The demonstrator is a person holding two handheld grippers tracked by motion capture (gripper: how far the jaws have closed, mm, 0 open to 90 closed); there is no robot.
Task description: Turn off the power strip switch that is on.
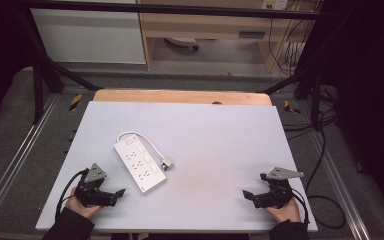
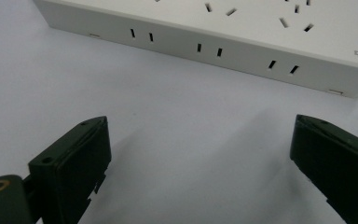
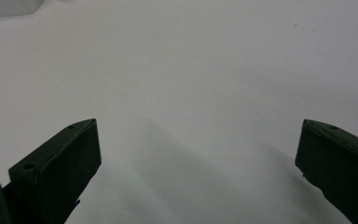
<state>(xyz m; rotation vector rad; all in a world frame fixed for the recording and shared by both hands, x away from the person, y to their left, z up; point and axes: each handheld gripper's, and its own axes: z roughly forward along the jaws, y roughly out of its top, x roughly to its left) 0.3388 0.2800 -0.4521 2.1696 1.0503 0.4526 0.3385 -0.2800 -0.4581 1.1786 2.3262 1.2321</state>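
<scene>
Flat rectangular white plastic power strip (image 1: 139,166) lies on smooth table (image 1: 220,145).

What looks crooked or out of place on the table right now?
Only the power strip lies askew, diagonal to the table edges, its cord looped beside it with the plug unplugged. No damage or spill shows.

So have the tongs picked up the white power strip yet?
Not yet. Nothing looks done: the power strip lies flat on the table with its cord's plug beside it. Both the left tongs and right tongs are open and empty, the left nearer the strip. Reaching and grasping are still ahead.
</scene>
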